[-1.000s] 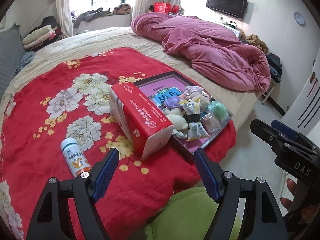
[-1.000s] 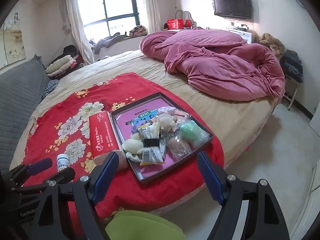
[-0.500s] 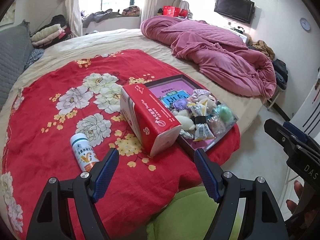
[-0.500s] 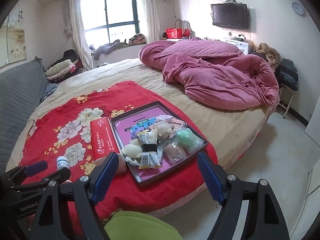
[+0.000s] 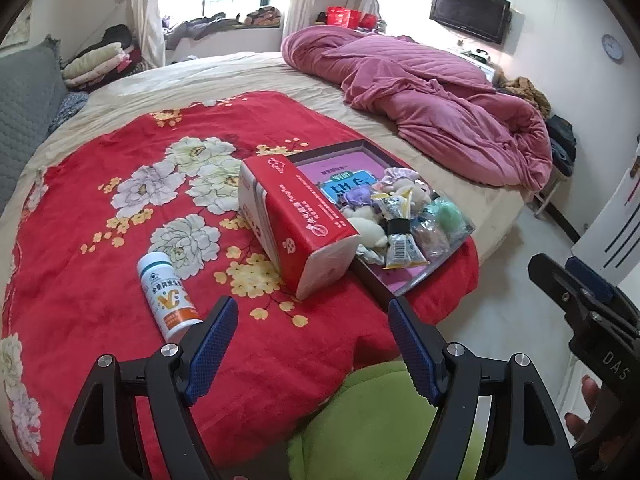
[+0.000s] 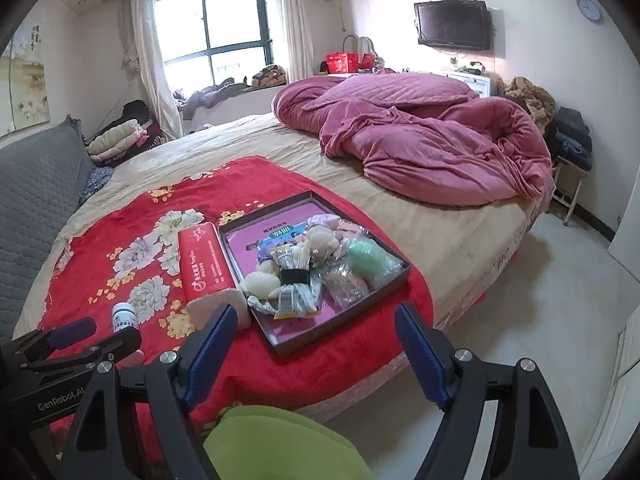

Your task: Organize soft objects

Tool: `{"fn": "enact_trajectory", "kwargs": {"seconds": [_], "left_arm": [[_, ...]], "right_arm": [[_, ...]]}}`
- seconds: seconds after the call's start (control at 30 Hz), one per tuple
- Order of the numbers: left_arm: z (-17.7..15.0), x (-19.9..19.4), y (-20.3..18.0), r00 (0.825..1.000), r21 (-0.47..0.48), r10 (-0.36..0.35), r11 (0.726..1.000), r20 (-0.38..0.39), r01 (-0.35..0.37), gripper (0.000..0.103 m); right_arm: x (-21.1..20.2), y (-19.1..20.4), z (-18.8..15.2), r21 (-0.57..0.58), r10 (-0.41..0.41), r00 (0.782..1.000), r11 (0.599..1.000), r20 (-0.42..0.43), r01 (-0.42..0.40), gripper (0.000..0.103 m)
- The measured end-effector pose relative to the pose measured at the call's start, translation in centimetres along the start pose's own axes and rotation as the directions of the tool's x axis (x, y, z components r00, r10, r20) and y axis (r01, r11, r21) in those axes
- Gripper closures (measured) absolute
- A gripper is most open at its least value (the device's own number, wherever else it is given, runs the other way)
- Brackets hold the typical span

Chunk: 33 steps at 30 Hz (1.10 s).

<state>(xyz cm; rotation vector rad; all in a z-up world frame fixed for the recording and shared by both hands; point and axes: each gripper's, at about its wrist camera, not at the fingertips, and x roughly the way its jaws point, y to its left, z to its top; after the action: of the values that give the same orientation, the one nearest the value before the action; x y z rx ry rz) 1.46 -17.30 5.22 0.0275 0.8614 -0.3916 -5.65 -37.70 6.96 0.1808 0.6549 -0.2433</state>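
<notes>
Both grippers have pulled back from the tray (image 6: 400, 269); left gripper (image 5: 312, 350) and right gripper (image 6: 312, 354) hover wide open, empty.

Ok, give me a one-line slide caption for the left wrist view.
Open left gripper hovers over the red floral blanket, facing a red tissue pack, white bottle and tray of soft items.

A bed (image 6: 432, 220) carries a crumpled pink duvet (image 6: 432, 140) and a red floral blanket (image 5: 100, 248) spread over its near end
</notes>
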Motion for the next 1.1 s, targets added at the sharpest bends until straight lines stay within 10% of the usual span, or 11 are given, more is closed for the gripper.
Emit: {"fn": "enact_trajectory", "kwargs": {"seconds": [1.1], "left_arm": [[-4.1,5.1,-3.5,0.995,0.074,0.062,0.996,-0.073,-0.057,0.025]], "right_arm": [[2.7,-2.2,-5.2,0.060,-0.037,0.999,0.997,-0.034,0.039,0.023]]}}
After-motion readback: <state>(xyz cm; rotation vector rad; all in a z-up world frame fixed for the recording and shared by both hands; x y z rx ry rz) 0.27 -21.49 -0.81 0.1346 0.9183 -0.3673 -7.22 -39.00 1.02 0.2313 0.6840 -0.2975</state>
